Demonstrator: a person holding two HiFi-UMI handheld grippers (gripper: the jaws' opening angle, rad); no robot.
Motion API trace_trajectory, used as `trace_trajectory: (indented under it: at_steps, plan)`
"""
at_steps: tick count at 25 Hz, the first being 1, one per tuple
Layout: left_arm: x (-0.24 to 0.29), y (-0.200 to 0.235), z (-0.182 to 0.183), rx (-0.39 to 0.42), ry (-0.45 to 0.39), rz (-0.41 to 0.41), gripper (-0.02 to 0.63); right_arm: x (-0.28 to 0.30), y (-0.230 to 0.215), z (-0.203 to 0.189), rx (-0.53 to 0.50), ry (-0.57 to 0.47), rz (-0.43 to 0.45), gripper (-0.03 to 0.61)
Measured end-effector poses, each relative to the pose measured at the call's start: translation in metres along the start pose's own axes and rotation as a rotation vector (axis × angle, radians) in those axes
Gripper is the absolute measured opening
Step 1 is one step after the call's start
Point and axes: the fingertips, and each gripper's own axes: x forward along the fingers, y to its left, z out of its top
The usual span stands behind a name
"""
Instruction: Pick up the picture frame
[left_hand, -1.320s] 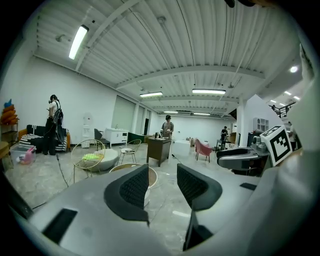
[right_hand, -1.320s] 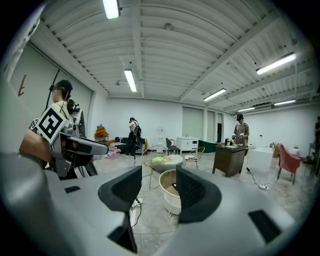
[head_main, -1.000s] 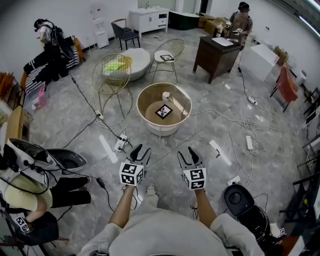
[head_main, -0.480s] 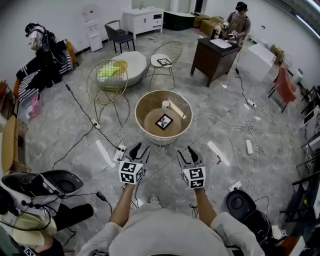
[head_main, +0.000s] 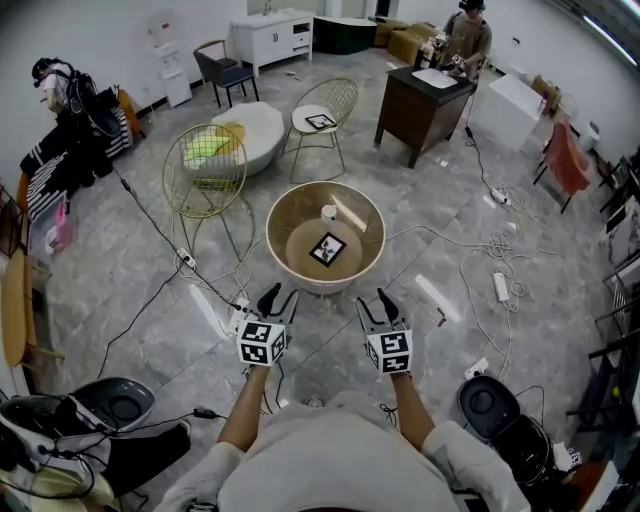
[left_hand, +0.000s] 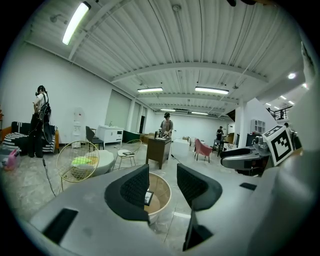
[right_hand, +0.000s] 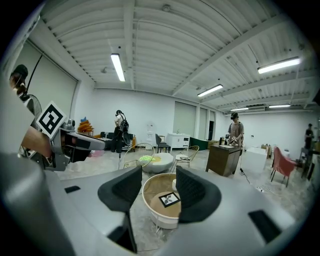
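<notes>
A small black picture frame (head_main: 327, 249) lies flat inside a round, wood-lined table (head_main: 372, 208) with a raised white rim. In the right gripper view the picture frame (right_hand: 169, 199) shows between the jaws; in the left gripper view only its edge (left_hand: 148, 197) peeks past the left jaw. My left gripper (head_main: 278, 297) and right gripper (head_main: 377, 301) hover side by side just short of the table's near rim. Both are open and hold nothing. A second frame (head_main: 319, 122) rests on a wire chair farther back.
A small white cup (head_main: 329, 211) stands in the table beside a flat white strip. Cables and a power strip (head_main: 240, 312) trail over the floor by my left gripper. Wire chairs (head_main: 206, 160), a white pouf (head_main: 256, 125) and a dark desk (head_main: 424, 98) with a person stand beyond.
The round table has come closer to both grippers as I moved forward. Both grippers stay open and level, keeping the same spacing.
</notes>
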Motion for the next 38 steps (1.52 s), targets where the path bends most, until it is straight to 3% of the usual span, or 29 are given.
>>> trace_trajectory:
  at_steps: [19,38]
  plan:
    - [0.045,0.021,-0.004,0.000,0.039,-0.019,0.174,0.043,-0.016,-0.011,0.017,0.035,-0.013,0.206]
    - [0.169,0.077,0.018,-0.003,0.098,-0.005,0.173,0.169,-0.081,0.001,0.030,0.073,0.036,0.202]
